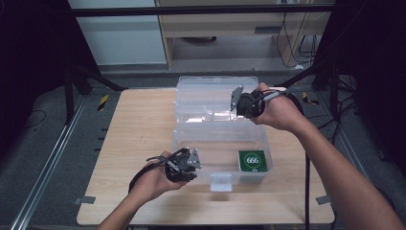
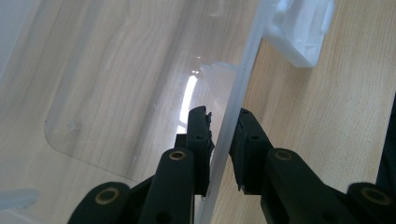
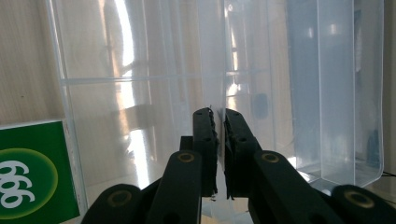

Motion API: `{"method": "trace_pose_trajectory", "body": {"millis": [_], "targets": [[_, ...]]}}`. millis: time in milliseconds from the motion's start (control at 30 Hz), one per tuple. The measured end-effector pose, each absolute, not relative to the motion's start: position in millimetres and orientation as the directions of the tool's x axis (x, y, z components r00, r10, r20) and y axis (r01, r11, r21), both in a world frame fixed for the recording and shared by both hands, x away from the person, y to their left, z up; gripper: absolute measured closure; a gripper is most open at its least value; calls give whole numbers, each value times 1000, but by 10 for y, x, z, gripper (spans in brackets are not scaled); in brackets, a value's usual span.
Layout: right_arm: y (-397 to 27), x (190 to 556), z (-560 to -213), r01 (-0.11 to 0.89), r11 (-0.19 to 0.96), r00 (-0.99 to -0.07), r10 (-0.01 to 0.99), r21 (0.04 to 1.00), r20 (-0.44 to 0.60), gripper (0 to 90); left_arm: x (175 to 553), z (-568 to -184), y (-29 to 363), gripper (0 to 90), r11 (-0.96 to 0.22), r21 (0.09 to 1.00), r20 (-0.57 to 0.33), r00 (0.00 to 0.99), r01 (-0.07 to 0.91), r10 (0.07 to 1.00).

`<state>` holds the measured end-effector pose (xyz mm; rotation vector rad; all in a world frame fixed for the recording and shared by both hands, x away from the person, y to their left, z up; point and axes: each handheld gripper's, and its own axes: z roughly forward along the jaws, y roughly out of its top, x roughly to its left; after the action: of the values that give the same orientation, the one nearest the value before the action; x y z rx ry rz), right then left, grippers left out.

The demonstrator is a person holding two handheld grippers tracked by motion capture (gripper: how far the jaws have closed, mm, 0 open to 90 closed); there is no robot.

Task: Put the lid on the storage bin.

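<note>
Clear plastic storage box (image 1: 221, 143): set on the wooden bench (image 1: 139, 129), lid (image 1: 215, 96) swung open and raised at the far side. A white latch (image 1: 221, 182) is seen on the near front wall.

Green packet (image 1: 252, 161): placed inside the box at its near right corner, lying flat. "666" is printed in white within a lighter green circle. In the right gripper view the same packet (image 3: 32, 172) is seen through the clear wall, its numerals turned sideways.

Left tool (image 1: 184, 165): held in the left hand (image 1: 155, 179) at the near left corner of the box. In the left gripper view the left tool (image 2: 223, 140) is shown with its jaws narrowed on either side of the box's thin clear wall (image 2: 231, 116), one inside and one outside.

Right tool (image 1: 242, 103): held in the right hand (image 1: 277, 112) at the raised lid. In the right gripper view the right tool (image 3: 219, 135) is shown with its jaws nearly together, pinching the lid's clear edge (image 3: 219, 70).
</note>
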<state>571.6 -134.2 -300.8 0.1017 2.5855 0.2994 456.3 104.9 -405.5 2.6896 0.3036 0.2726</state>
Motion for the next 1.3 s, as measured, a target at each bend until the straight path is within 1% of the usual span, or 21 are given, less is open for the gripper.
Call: {"method": "trace_pose_trajectory", "body": {"millis": [233, 600, 1300], "targets": [[-1338, 5632, -2970, -6, 973, -857, 113, 229, -503, 858, 4568, -4059, 1049, 778, -885, 428, 134, 956, 180, 260], [-1375, 5471, -2959, -16, 966, -849, 124, 260, -514, 860, 4560, -4063, 1049, 771, -884, 427, 134, 954, 190, 269], [-1389, 5235, -2951, -56, 962, -840, 99, 266, -533, 859, 4550, -4097, 1028, 766, -873, 444, 124, 951, 201, 282]]}}
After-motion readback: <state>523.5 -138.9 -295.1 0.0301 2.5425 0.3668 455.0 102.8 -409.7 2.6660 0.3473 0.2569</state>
